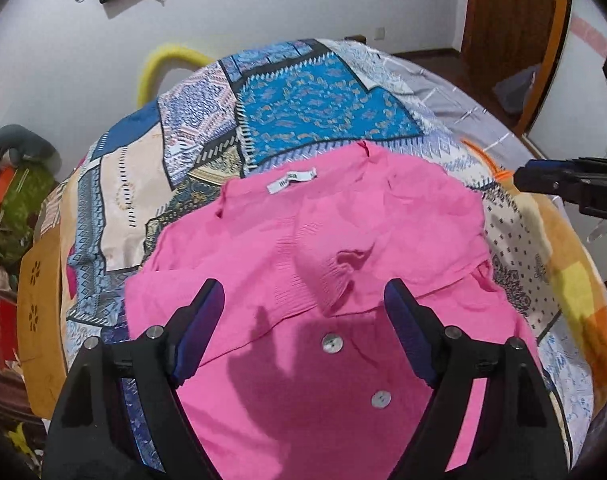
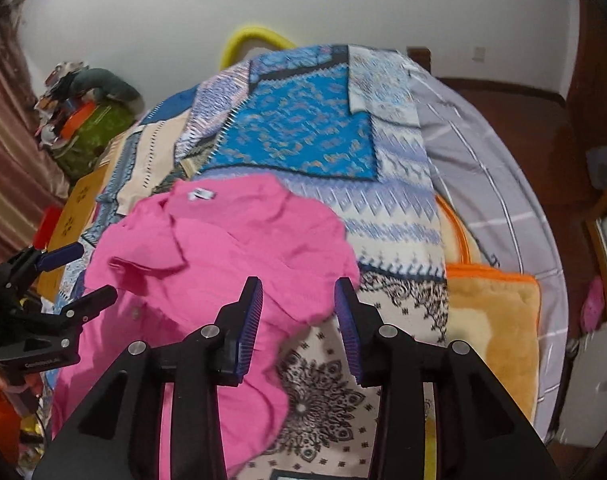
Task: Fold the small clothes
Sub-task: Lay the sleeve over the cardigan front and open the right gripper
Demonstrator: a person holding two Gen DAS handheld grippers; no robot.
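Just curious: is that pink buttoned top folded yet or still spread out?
Partly folded: the pink buttoned top has a sleeve turned in over its middle, the rest lying open on the patterned bedspread.

Even, fairly bright indoor light. The left gripper casts a soft shadow on the pink shirt. Fisheye distortion bows the bed's edges, with black vignetting in the corners. The right wrist view is motion-blurred across the patterned bedspread.

The shirt is lying on the patterned bedspread, collar label at the far end. I am holding my left gripper over its 2 buttons, my right gripper over its right edge. The blanket is lying right of the shirt.
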